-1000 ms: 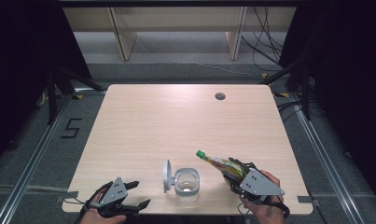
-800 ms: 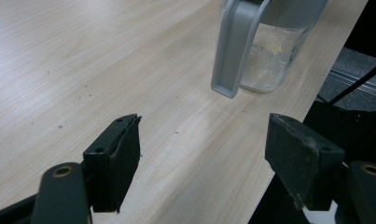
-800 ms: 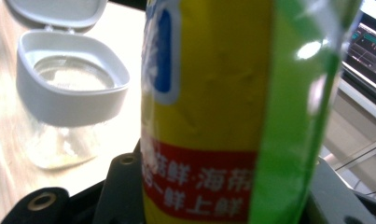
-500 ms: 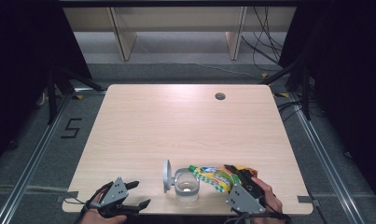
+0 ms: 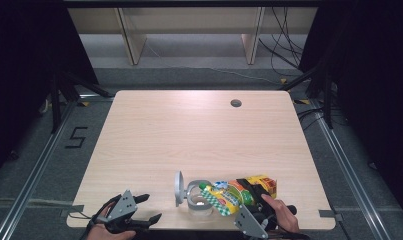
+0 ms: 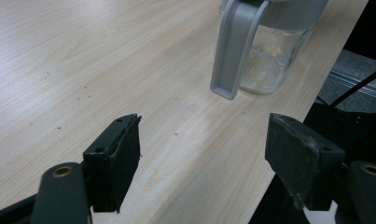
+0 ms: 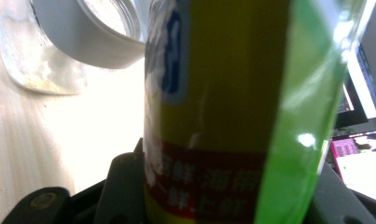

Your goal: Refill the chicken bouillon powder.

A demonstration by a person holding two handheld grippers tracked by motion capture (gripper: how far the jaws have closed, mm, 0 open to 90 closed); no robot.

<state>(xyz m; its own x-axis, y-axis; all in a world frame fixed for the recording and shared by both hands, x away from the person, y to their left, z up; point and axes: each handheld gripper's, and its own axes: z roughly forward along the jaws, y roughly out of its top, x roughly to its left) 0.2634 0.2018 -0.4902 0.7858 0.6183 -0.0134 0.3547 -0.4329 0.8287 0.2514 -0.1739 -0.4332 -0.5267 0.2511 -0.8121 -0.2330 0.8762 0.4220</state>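
High view is showing the right gripper (image 5: 249, 212) clamping the bottle (image 5: 236, 194) at the table's near edge, long axis tipping leftward, cap over the glass jar (image 5: 199, 199); left gripper (image 5: 141, 210) idling open, empty.

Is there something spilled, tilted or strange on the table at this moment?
Nothing is spilled. The yellow-green bottle is tipped over the open glass jar by the right gripper, apparently on purpose. The jar's lid stands hinged open.

A light wooden table (image 5: 189, 135) carries a glass jar (image 5: 198, 199) near its front edge.
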